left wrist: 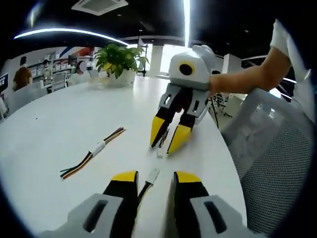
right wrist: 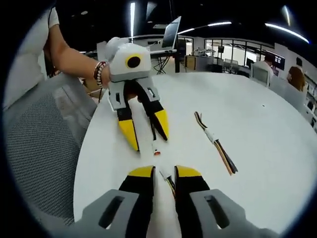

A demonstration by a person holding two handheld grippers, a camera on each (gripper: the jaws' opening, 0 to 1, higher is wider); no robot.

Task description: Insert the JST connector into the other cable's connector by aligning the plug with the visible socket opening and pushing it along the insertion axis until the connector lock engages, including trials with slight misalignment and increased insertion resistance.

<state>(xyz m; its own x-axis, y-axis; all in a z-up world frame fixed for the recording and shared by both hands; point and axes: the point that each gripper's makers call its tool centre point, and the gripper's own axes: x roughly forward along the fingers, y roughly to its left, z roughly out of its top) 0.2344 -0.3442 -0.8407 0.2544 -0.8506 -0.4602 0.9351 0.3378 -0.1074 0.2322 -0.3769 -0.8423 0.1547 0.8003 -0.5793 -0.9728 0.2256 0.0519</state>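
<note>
Cables are in both your tongs, but the two connectors are still apart, so the joining itself is yet to be done. In the left gripper view your left tongs [left wrist: 154,179] are narrowed on a cable whose white plug [left wrist: 153,175] pokes out just past the yellow tips, low over the white worktop [left wrist: 74,124]. Facing it, your right tongs [left wrist: 168,136] come down from the far side with their tips close together, and a dark wire runs between them to a small connector [left wrist: 160,153] hanging just below, near the worktop surface. The right gripper view tells the same from the other end: the right tongs [right wrist: 164,173] hold a cable with a white end [right wrist: 162,173] between the tips, and the left tongs [right wrist: 147,133] opposite carry a wire ending in a small socket with a reddish tip [right wrist: 156,149]. The two ends are near each other and roughly facing, though the fisheye makes it hard to say whether they are truly in line. A spare joined cable [left wrist: 94,152] lies well apart on the worktop, and a potted plant [left wrist: 119,62] stands at the far edge. Left to do: line up, push home, feel the lock catch.
</note>
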